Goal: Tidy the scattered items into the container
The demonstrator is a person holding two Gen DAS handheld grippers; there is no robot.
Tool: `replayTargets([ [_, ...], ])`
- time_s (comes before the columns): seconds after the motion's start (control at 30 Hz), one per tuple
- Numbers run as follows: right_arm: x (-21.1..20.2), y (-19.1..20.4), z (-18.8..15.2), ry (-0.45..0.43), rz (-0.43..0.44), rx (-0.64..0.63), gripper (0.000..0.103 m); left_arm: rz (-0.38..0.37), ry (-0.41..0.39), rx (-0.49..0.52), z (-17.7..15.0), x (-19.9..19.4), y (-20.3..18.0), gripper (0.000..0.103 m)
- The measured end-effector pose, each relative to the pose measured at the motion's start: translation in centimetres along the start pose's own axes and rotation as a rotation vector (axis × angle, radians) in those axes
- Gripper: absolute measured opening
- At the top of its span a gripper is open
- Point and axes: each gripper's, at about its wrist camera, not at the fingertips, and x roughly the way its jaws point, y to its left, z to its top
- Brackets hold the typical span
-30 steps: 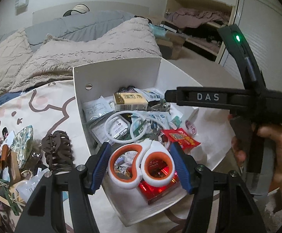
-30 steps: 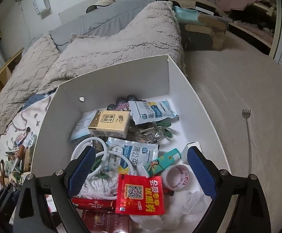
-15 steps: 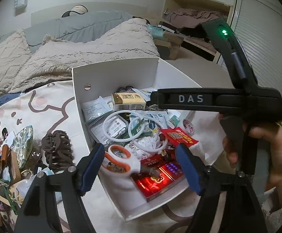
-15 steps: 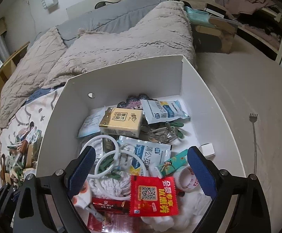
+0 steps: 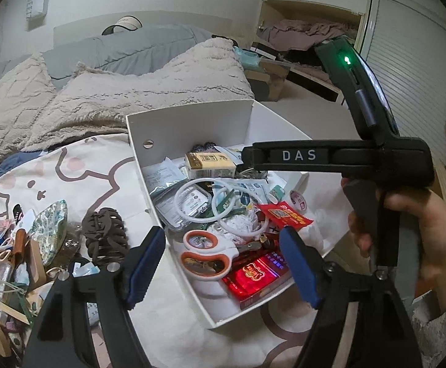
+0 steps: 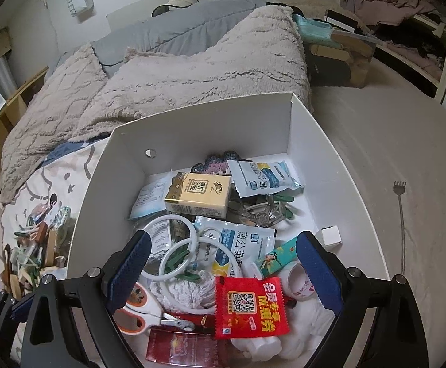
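A white box (image 5: 189, 124) (image 6: 210, 122) stands on the bed, full of small items. White-and-orange scissors (image 5: 206, 253) (image 6: 140, 308) lie in its near corner beside a red pack (image 5: 258, 273). My left gripper (image 5: 223, 263) is open and empty above that corner. My right gripper (image 6: 223, 271) is open and empty, hovering over the box; its body (image 5: 339, 155) crosses the left wrist view. A brown hair claw (image 5: 104, 234), a shiny pouch (image 5: 52, 225) and several small items (image 5: 1, 266) lie scattered left of the box.
A cartoon-print sheet (image 5: 69, 171) covers the bed, with a beige blanket (image 6: 176, 70) and grey pillows behind. A fork-like back scratcher (image 6: 401, 224) lies right of the box. Shelves with clothes (image 6: 407, 9) stand at the far right.
My left gripper opened and let go of the scissors, which dropped into the box's near corner. The left gripper has pulled back a little. The right gripper stayed open over the box.
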Motion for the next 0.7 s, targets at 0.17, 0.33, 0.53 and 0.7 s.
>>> replayTargets([
  [0.17,-0.7,0.6,-0.1,-0.006,-0.001,-0.013,0.095,0.004,-0.007,-0.013,-0.4,-0.8,0.6,0.077],
  [0.33,-1.8,1.0,-0.3,-0.023,-0.004,-0.008,0.095,0.015,-0.011,-0.026,-0.8,-1.7,1.4,0.077],
  [0.53,-3.4,1.0,-1.4,-0.039,-0.022,0.010,0.096,0.037,-0.029,-0.030,-1.2,-3.4,2.2,0.077],
  [0.7,-4.7,1.6,-2.2,-0.059,-0.008,0.025,0.103,0.063,-0.058,-0.059,-1.4,-5.0,3.3,0.097],
])
